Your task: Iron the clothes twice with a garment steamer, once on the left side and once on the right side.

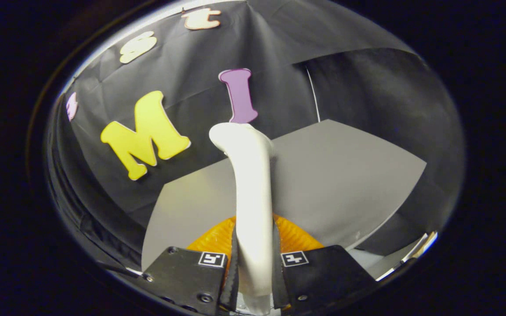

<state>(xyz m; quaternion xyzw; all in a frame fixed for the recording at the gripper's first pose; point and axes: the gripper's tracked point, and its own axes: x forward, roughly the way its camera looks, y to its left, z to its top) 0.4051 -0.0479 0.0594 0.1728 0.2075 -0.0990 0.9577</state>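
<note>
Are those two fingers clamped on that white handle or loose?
Clamped: the gripper presses both fingers against the white steamer handle, no gap either side.

We see our gripper (255, 267) clamped on the white steamer (253, 193), orange cloth (294, 237) beneath it on the grey table (345, 175).

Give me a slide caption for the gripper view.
Gripper shut on white steamer handle above orange garment on grey table.

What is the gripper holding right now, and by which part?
The gripper is shut on the white garment steamer, both fingers clamping the lower part of its handle, above the orange garment.
</note>
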